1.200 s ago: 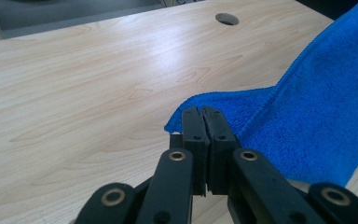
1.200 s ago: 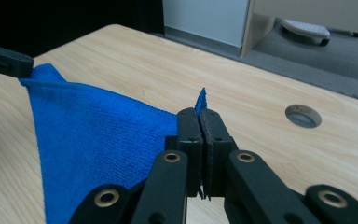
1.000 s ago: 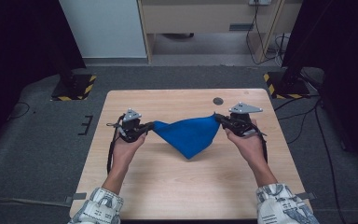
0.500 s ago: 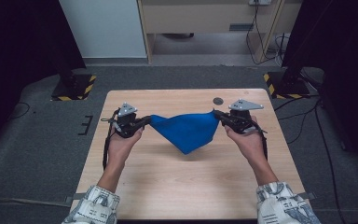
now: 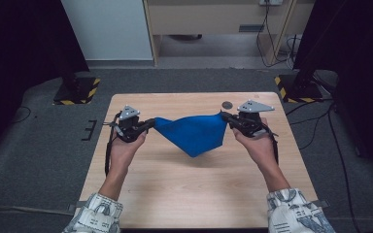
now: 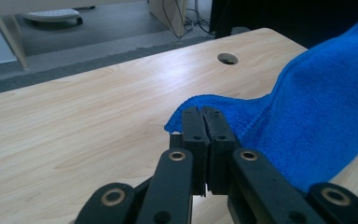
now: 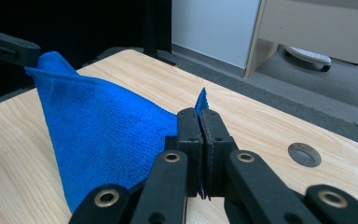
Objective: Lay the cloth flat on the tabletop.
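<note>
A blue cloth (image 5: pixel 194 134) hangs between my two grippers above the wooden table (image 5: pixel 189 194), sagging to a point in the middle. My left gripper (image 5: pixel 151 123) is shut on the cloth's left corner, and its own view has the blue cloth (image 6: pixel 307 126) pinched between the jaws of that left gripper (image 6: pixel 204 112). My right gripper (image 5: pixel 223 116) is shut on the right corner. In the right gripper view the cloth (image 7: pixel 107 135) runs from my right gripper (image 7: pixel 199 114) across to the far left gripper (image 7: pixel 9 46).
A round cable hole (image 5: pixel 227 105) sits in the table near its far edge, just left of my right hand. Beyond the table are grey carpet, yellow-and-black striped stand bases (image 5: pixel 77 92) on both sides, and a wooden desk (image 5: pixel 213 19) with cables.
My left gripper has risen with its corner of the cloth, so the cloth hangs a little higher off the table. The right gripper has stayed in place.
</note>
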